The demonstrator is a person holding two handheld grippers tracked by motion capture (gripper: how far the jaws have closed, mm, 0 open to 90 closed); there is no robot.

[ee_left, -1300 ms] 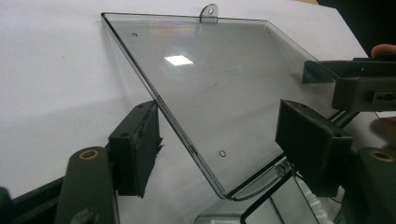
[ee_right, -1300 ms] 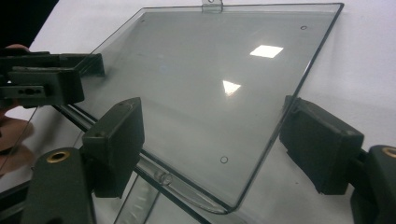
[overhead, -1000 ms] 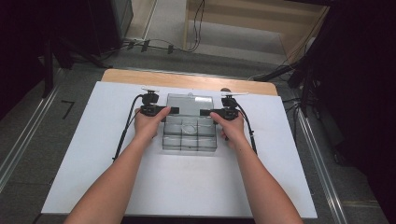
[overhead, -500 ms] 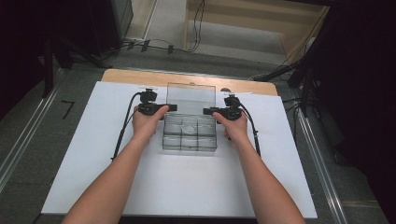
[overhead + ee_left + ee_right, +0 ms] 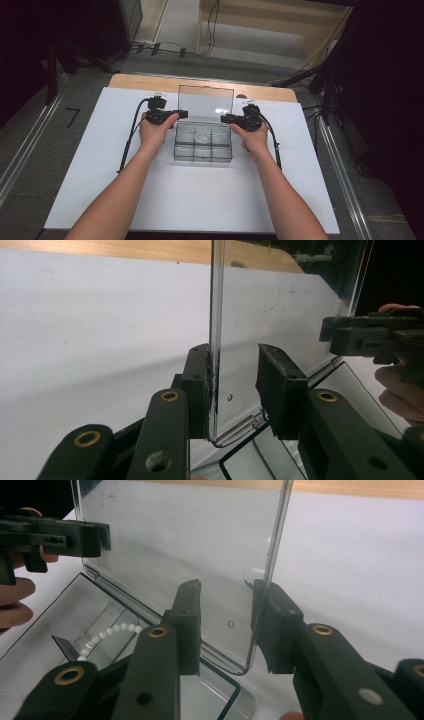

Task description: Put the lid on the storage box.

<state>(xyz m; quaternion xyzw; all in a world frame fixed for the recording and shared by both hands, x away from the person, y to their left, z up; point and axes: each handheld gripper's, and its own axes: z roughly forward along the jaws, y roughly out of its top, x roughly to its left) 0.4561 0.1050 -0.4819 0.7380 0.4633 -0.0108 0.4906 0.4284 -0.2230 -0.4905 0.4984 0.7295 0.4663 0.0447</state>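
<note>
On the white table [image 5: 100, 200], both grippers, left [image 5: 181, 114] and right [image 5: 226, 118], straddle the clear box's [image 5: 202, 150] raised lid [image 5: 206, 102], jaws just closing, not yet clamped; no readable writing.

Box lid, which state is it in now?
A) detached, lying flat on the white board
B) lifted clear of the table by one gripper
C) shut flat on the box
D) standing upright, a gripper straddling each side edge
D: the clear lid stands upright behind the compartmented box, with the left gripper at its left edge and the right gripper at its right edge, one jaw on each face.
</note>
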